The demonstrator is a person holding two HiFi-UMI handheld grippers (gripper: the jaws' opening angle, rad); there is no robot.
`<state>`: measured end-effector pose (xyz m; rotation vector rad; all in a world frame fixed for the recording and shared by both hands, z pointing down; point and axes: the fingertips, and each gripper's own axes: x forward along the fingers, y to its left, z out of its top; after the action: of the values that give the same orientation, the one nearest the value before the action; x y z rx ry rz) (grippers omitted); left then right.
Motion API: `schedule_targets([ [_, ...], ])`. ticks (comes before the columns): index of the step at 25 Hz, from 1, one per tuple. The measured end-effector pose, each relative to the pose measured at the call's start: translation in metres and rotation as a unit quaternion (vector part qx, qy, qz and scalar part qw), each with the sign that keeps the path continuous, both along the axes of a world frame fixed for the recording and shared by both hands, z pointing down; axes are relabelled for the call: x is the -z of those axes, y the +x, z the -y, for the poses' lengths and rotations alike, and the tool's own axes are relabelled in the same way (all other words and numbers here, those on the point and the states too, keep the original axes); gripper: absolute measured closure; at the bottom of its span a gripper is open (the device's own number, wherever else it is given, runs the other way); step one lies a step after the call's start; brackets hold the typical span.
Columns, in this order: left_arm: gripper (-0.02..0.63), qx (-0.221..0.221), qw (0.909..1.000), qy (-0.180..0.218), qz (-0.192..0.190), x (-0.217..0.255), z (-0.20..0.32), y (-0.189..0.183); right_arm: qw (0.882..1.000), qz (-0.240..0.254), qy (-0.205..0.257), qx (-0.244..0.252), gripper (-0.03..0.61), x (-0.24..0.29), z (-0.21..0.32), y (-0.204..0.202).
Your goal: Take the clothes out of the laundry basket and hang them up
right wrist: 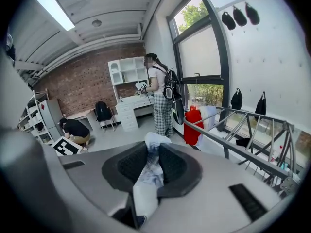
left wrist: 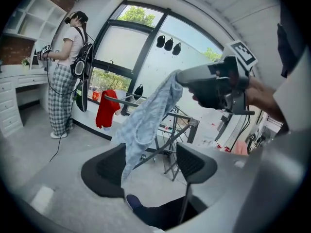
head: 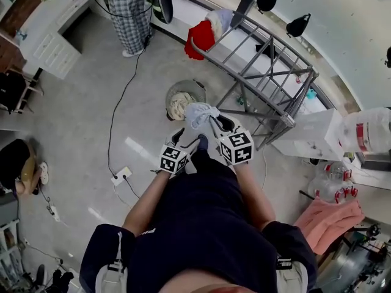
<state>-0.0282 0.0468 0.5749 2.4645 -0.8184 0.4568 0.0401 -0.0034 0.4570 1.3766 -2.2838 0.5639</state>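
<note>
beside drying rack [head: 269,72]: right gripper [right wrist: 152,154] clamped on pale blue garment [right wrist: 148,178], cloth hanging down; left gripper [left wrist: 148,166] jaws apart, holding nothing

Pale blue garment [left wrist: 146,120] dangling crumpled, being pinched in right gripper [right wrist: 153,152]. Round grey laundry basket [head: 198,87] sitting on floor, holding cream clothes [head: 178,104]. Red garment [head: 200,38] hanging over grey rack [head: 275,43] end.

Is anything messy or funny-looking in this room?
Nothing is spilled or broken. The pale blue garment dangles in a bunch from the right gripper instead of being spread out. A black cable trails loose across the floor to a power strip.
</note>
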Motion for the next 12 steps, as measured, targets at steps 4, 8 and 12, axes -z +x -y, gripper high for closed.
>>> schedule_targets([
  [4, 0.301, -0.005, 0.9999, 0.016, 0.0, 0.007, 0.009, 0.017, 1.0, 0.005, 0.014, -0.007, 0.503, 0.019, -0.016, 0.004],
  [8, 0.301, -0.021, 0.9995, 0.022, 0.002, 0.009, 0.016, 0.032, 0.999, -0.024, 0.042, -0.006, 0.503, 0.038, -0.026, 0.008],
  [12, 0.521, -0.003, 0.9994, 0.036, 0.002, 0.015, 0.021, 0.032, 0.999, -0.014, 0.043, -0.021, 0.503, 0.045, -0.037, 0.016],
])
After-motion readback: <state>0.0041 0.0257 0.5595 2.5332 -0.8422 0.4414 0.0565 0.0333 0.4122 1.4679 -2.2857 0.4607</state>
